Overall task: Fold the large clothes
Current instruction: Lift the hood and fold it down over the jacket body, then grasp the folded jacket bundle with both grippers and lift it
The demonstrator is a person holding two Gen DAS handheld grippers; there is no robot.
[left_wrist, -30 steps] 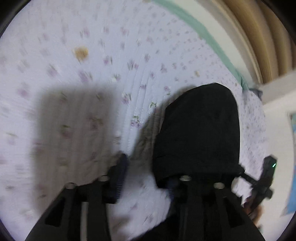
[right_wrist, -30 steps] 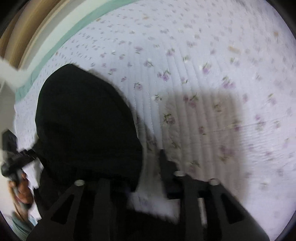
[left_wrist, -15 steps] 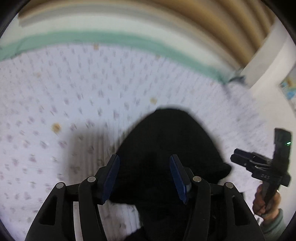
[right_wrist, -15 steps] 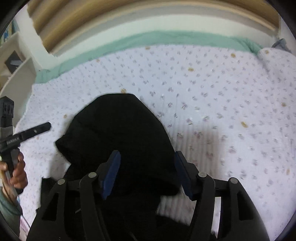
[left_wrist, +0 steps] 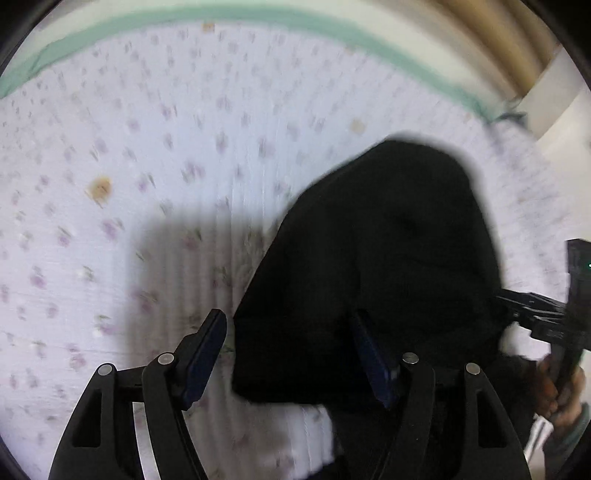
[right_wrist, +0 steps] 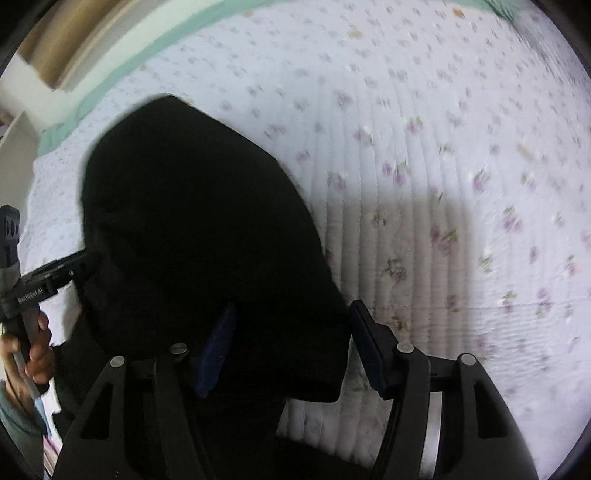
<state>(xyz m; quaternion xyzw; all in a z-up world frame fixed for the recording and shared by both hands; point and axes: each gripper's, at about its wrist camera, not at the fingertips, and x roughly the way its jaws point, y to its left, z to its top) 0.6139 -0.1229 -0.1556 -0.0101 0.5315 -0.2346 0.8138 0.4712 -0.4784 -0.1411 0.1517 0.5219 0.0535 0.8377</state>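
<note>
Bed [left_wrist: 155,155] fills most of both views, covered w/ a white quilted spread w/ small purple flower print & a few tan spots; mint-green edging [left_wrist: 332,29] runs along the far side, w/ a tan ribbed band, blurred, beyond it [left_wrist: 509,33]. A boxy grey shadow falls on the spread beside the garment in each view.

Black garment [left_wrist: 388,258] lies bunched in a dark mound on the bed, no folds or details readable, just solid black. In the left wrist view it sits center-right; in the right wrist view [right_wrist: 192,229] it sits center-left. Its near edge droops toward the cameras, w/ white spread showing below it.

Left tool [left_wrist: 291,354] is spread wide apart: left finger [left_wrist: 201,354] over bare spread, right blue pad against/over the black cloth, garment's corner hanging between the two. Can't tell if either pad actually touches the fabric. Nothing pinched.

Right tool [right_wrist: 295,347] likewise wide apart, w/ the garment's lower corner between its fingers; its right finger [right_wrist: 369,347] sits just beside the cloth edge, left blue pad dark against the fabric.

Each view catches the other tool at the frame edge: right one at far right of the left view [left_wrist: 546,321], its tip at the mound's side; person's hand [right_wrist: 29,347] grips the left one's handle at far left of the right view. Pictures are motion-blurred.
</note>
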